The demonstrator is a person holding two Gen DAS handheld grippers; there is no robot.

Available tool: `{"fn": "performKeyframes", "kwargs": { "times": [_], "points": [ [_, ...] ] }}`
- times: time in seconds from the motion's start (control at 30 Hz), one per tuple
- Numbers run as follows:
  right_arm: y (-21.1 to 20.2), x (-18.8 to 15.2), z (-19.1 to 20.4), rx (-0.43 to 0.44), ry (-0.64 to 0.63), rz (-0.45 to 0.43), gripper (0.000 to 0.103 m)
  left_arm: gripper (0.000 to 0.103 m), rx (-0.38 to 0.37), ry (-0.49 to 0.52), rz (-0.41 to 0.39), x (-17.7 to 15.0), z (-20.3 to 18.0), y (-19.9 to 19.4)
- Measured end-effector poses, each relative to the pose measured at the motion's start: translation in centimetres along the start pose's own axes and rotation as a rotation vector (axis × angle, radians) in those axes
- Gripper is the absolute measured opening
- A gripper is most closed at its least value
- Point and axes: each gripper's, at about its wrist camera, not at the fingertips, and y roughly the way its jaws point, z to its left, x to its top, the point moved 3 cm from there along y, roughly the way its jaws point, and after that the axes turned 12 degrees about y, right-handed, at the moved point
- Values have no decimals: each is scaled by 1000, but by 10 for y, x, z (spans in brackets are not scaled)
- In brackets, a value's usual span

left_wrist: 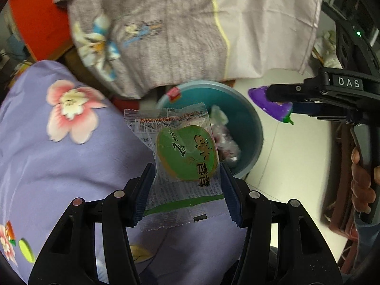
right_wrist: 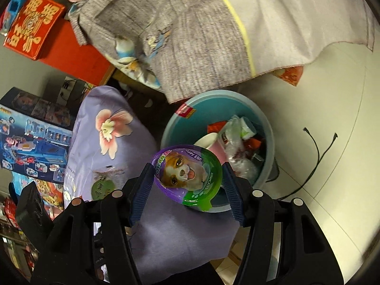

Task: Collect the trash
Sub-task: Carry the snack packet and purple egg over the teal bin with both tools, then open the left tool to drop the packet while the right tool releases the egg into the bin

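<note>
On the left, a purple cloth with pink flowers (left_wrist: 71, 147) spreads under the left gripper (left_wrist: 186, 182). Its two blue-padded fingers (left_wrist: 143, 194) are clamped on a clear snack packet (left_wrist: 180, 163) with a round green cake inside, holding it by its side edges above the cloth. The packet's upper end overlaps the near rim of a blue bin (left_wrist: 251, 128) that stands on the pale floor (left_wrist: 285, 147). Crumpled wrappers (left_wrist: 224, 140) lie inside the bin. A grey and white cloth (left_wrist: 190, 30) hangs over the far side, its lower edge draping just above the bin's back rim. Further right, the right gripper (left_wrist: 282, 102) reaches in from the side with a purple and green egg-shaped pack (left_wrist: 273, 106) pinched at its tip, held off to the right of the bin over the floor.

In the right wrist view, toy boxes (right_wrist: 35, 137) stand at the far left beside the purple cloth (right_wrist: 109, 142). The right gripper (right_wrist: 187, 180) is closed on the egg-shaped pack (right_wrist: 187, 178), which shows a puppy's face; the pack sits between the fingers (right_wrist: 232, 197), over the near edge of the bin (right_wrist: 268, 128). The bin holds a cup, plastic and wrappers (right_wrist: 239, 147). At the right, a thin black cable (right_wrist: 315, 159) lies on the floor (right_wrist: 332, 95).
</note>
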Motion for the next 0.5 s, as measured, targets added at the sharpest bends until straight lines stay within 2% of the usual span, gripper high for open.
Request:
{"fn": "performKeyframes", "kwargs": {
  "times": [0.1,0.27,0.33,0.5],
  "points": [
    [2,3,-5,-7,12,5,56,58,-32,22,18,9,-13,16],
    [3,8,-10,-24,18,6,56,70,-52,51,31,19,-26,32],
    [5,9,-10,-29,17,9,56,80,-49,41,33,19,-23,36],
    [16,9,-9,-38,15,29,56,86,-43,-11,39,12,-7,38]
  ]
}}
